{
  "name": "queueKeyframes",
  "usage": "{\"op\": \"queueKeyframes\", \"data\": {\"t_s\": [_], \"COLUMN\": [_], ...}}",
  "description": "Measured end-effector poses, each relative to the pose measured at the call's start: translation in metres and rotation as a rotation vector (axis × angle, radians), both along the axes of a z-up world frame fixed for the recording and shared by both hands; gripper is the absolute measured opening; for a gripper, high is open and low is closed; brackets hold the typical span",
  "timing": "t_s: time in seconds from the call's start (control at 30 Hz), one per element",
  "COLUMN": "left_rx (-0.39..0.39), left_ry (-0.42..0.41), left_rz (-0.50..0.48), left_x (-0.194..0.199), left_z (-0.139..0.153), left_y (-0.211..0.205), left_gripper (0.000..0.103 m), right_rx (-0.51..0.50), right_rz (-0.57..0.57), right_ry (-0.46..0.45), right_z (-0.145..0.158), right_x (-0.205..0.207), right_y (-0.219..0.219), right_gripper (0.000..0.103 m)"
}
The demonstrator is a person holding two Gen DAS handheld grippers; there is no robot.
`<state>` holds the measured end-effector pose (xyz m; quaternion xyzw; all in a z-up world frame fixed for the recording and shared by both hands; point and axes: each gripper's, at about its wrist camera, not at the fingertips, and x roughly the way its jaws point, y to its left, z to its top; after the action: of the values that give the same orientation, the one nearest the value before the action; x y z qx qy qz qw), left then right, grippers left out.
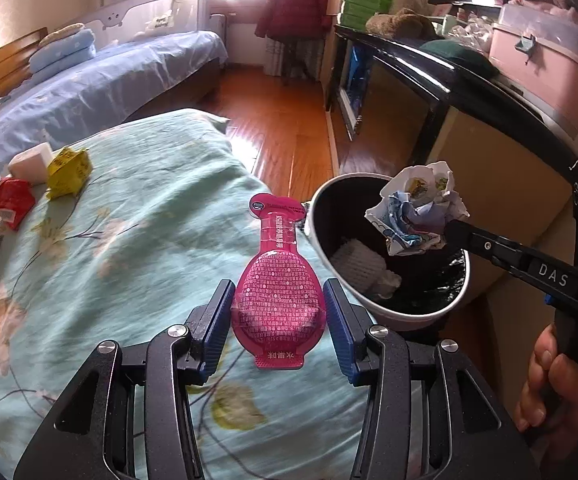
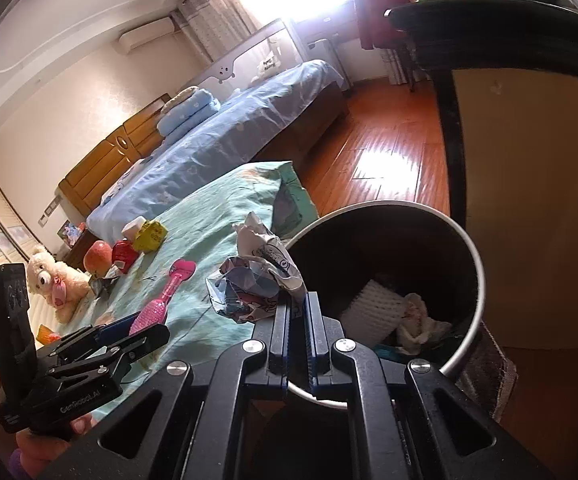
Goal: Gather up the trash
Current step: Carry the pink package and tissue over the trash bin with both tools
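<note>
My left gripper [image 1: 279, 292] is shut on a pink bottle-shaped sachet [image 1: 277, 280] and holds it above the green flowered bedspread [image 1: 129, 220]. The sachet also shows in the right wrist view [image 2: 161, 300]. My right gripper [image 2: 297, 300] is shut on a crumpled paper wad [image 2: 255, 280] and holds it at the rim of the round trash bin [image 2: 477, 264]. In the left wrist view the wad [image 1: 417, 212] hangs over the bin [image 1: 409, 312]. The bin holds white foam netting [image 2: 373, 308] and crumpled tissue [image 2: 421, 320].
A yellow wrapper [image 1: 67, 172], a white block [image 1: 31, 164], a red wrapper [image 1: 11, 202] and an apple [image 2: 97, 256] lie on the bedspread's far side. A teddy bear [image 2: 55, 280] sits beyond them. A dark-edged cabinet [image 1: 469, 120] stands behind the bin. Wooden floor [image 1: 281, 120] lies beyond.
</note>
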<state>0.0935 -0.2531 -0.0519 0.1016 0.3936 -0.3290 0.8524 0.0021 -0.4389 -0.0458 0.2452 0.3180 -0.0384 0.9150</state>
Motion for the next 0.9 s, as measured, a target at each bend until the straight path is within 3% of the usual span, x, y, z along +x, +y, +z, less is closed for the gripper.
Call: {"op": "queueKeyframes", "data": {"t_s": [0.9], "left_rx": [0.033], "left_ry": [0.005], "left_rz": [-0.095], "left_x": [-0.005], "left_z": [-0.007], "left_y": [-0.059], "left_gripper": [0.045], "right_rx": [0.006], "right_rz": [-0.11], "right_ry": [0.036], "right_z": [-0.015], "right_x": [-0.016], "right_y": [-0.036], "right_gripper": [0.006]}}
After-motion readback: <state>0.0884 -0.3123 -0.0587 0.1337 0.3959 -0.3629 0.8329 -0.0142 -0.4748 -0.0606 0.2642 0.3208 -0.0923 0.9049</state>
